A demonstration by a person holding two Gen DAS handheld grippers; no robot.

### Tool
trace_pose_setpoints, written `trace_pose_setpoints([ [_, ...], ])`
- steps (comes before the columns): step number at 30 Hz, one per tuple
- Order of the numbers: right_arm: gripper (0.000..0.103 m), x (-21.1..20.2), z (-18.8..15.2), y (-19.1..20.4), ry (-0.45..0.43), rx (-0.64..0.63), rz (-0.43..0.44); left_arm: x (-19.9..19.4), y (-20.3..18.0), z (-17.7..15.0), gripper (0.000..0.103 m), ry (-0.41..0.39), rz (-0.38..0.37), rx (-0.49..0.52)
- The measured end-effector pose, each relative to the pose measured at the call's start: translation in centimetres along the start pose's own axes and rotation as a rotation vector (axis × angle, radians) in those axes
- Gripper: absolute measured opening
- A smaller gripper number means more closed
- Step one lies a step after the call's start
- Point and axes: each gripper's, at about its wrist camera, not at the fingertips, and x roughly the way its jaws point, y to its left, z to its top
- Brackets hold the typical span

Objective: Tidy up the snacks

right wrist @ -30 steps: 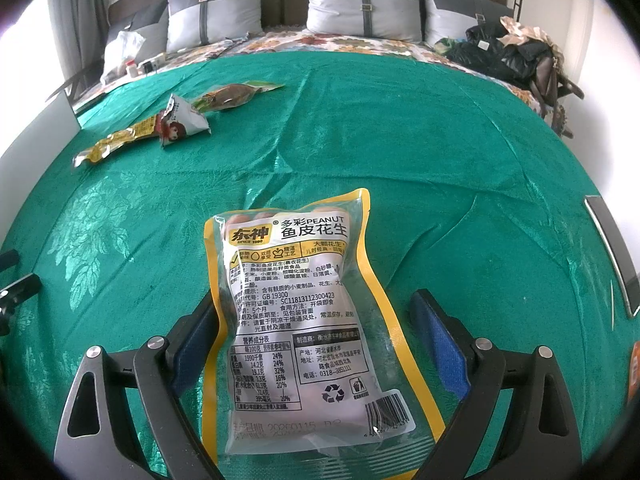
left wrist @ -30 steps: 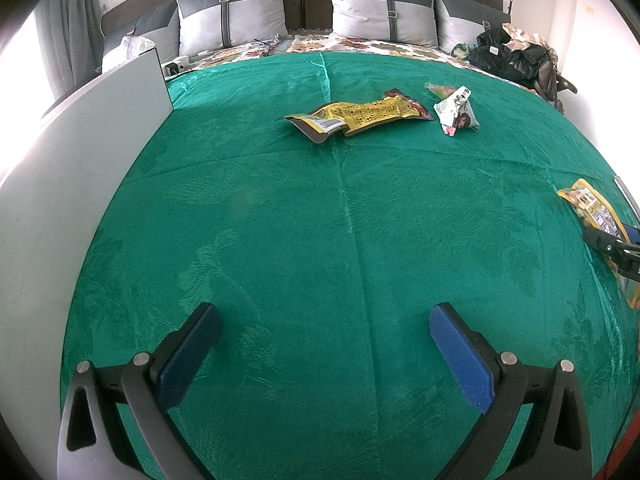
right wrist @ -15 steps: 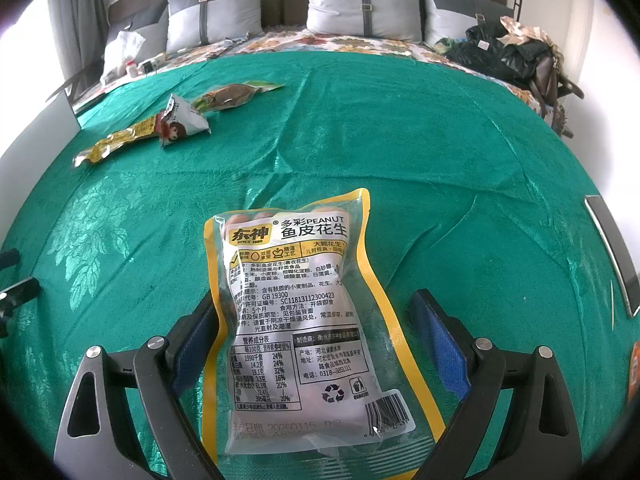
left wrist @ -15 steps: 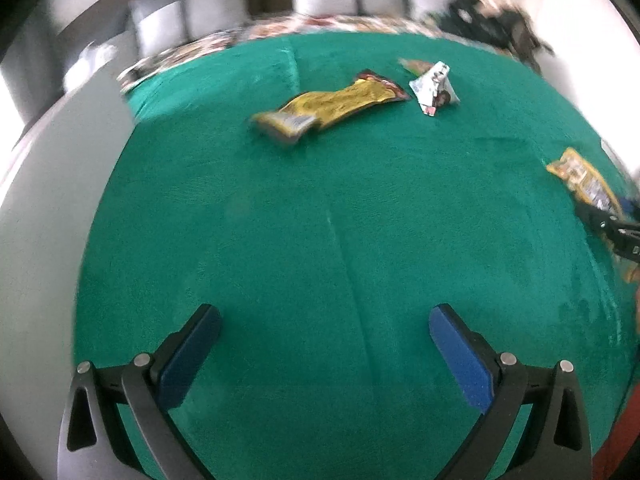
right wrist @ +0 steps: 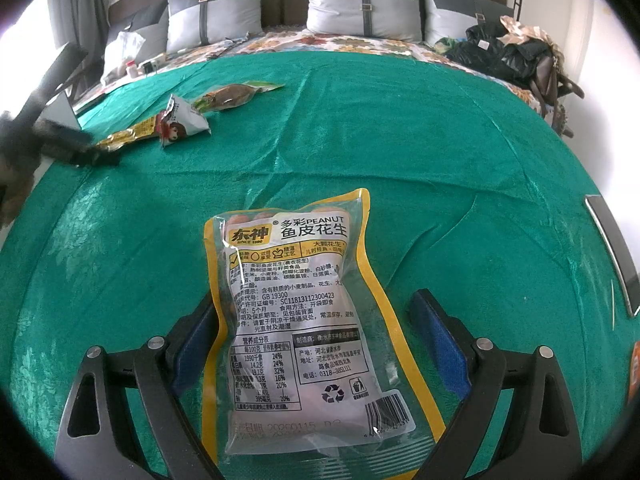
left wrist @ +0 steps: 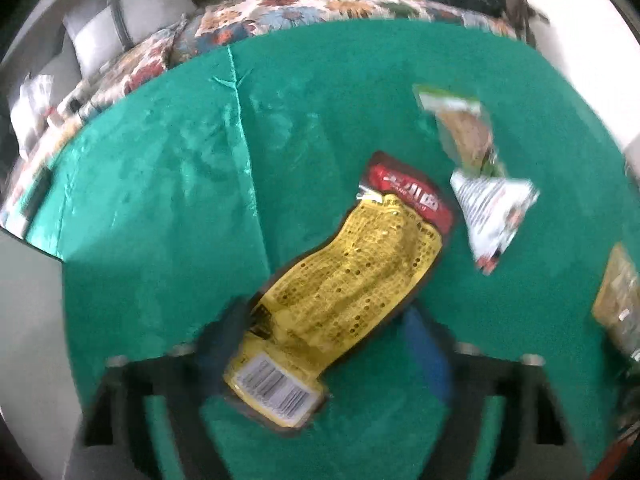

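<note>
We are closing the left gripper around the yellow snack pouch — its barcode end lies between the jaws, though the blur keeps us from telling whether the pads are touching it yet. We are holding the right gripper with jaws apart, straddling the peanut bag, which is lying flat on the green bedspread and does not look clamped. Both packs appear light, thin and slick — we judge a pinch across the narrow width safest. Farther off, the small white packet and the green-edged packet are resting just beside each other.
</note>
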Motion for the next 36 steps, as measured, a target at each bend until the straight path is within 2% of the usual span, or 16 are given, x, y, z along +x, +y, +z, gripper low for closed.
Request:
trace_pose_setpoints([
  [1, 0.094, 0.0, 0.0, 0.0, 0.0, 0.0, 0.0, -0.4, -0.3, -0.2, 0.048, -0.016, 0.02, 0.003],
  [2, 0.094, 0.0, 0.0, 0.0, 0.0, 0.0, 0.0, -0.7, -0.8, -0.8, 0.043, -0.025, 0.028, 0.011],
  [4, 0.094, 0.0, 0.0, 0.0, 0.0, 0.0, 0.0, -1.5, -1.2, -2.2, 0.04, -0.035, 0.03, -0.003],
  [6, 0.094, 0.0, 0.0, 0.0, 0.0, 0.0, 0.0, -2.6, -1.8, -4.7, 0.04, -0.039, 0.019, -0.065],
  [12, 0.094, 0.0, 0.0, 0.0, 0.0, 0.0, 0.0, -7.2, -6.1, -14.8, 0.042, -0.037, -0.016, -0.196],
  [13, 0.094, 0.0, 0.0, 0.0, 0.0, 0.0, 0.0, -7.7, -7.1, -16.3, 0.053, -0.039, -0.029, -0.209],
  [14, 0.094, 0.0, 0.0, 0.0, 0.0, 0.0, 0.0, -8.0, -7.7, -17.6, 0.071, -0.038, -0.05, -0.215],
  [16, 0.094, 0.0, 0.0, 0.0, 0.0, 0.001, 0.0, -8.3, -9.2, -19.3, 0.086, -0.054, -0.051, -0.194],
  [19, 0.094, 0.0, 0.0, 0.0, 0.0, 0.001, 0.0, -7.7, -10.2, -19.6, 0.089, -0.071, 0.002, -0.132],
  [21, 0.094, 0.0, 0.0, 0.0, 0.0, 0.001, 0.0, -7.1, -10.3, -18.9, 0.095, -0.084, 0.027, -0.113],
  [24, 0.094, 0.0, 0.0, 0.0, 0.0, 0.001, 0.001, -6.2, -9.3, -17.6, 0.102, -0.111, 0.041, -0.14],
  [30, 0.094, 0.0, 0.0, 0.0, 0.0, 0.001, 0.001, -5.0, -5.9, -16.2, 0.103, -0.218, 0.09, -0.219],
  [36, 0.094, 0.0, 0.0, 0.0, 0.0, 0.001, 0.001, -4.7, -5.4, -16.0, 0.103, -0.231, 0.095, -0.221],
])
